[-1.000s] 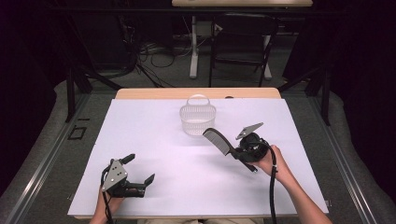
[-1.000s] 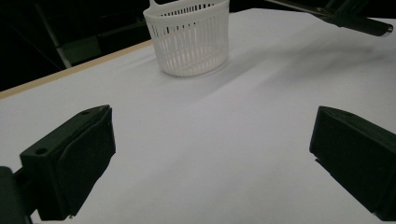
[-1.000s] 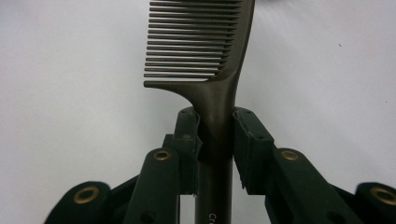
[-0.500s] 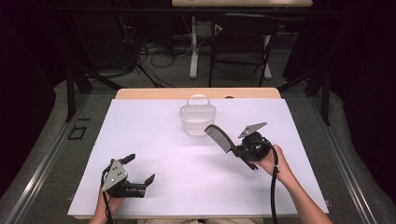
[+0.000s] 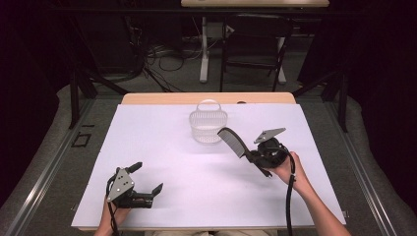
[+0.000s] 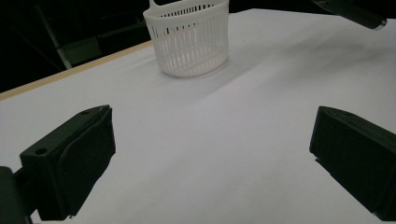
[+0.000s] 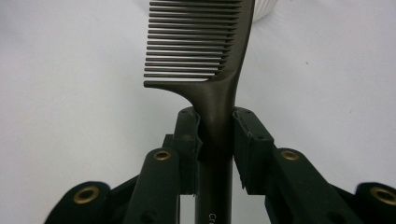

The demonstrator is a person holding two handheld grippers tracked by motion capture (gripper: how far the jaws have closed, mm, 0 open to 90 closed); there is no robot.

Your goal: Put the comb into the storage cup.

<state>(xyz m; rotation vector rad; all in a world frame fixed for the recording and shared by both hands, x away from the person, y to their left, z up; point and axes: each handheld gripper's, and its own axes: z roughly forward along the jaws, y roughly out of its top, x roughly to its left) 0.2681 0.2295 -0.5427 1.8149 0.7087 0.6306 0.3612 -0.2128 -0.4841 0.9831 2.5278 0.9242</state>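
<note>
A black comb [image 5: 232,141] [image 7: 210,56] is clamped by its handle between the jaws of my right gripper [image 5: 254,156] [image 7: 215,135], which is shut on it. The comb's toothed end points up and left toward a white slatted basket [image 5: 208,126] [image 6: 189,39] at the back middle of the table, and hangs just in front of it. My left gripper [image 5: 147,178] [image 6: 210,154] rests low near the front left of the white table cover [image 5: 162,147]. It is open, with its jaws wide apart and bare table between them.
The basket has a thin hoop handle and looks empty. A wooden table edge [image 5: 162,98] runs behind the white cover. Chairs, cables and a desk leg [image 5: 204,54] stand in the dark beyond. A cable [image 5: 290,196] trails from my right gripper along the forearm.
</note>
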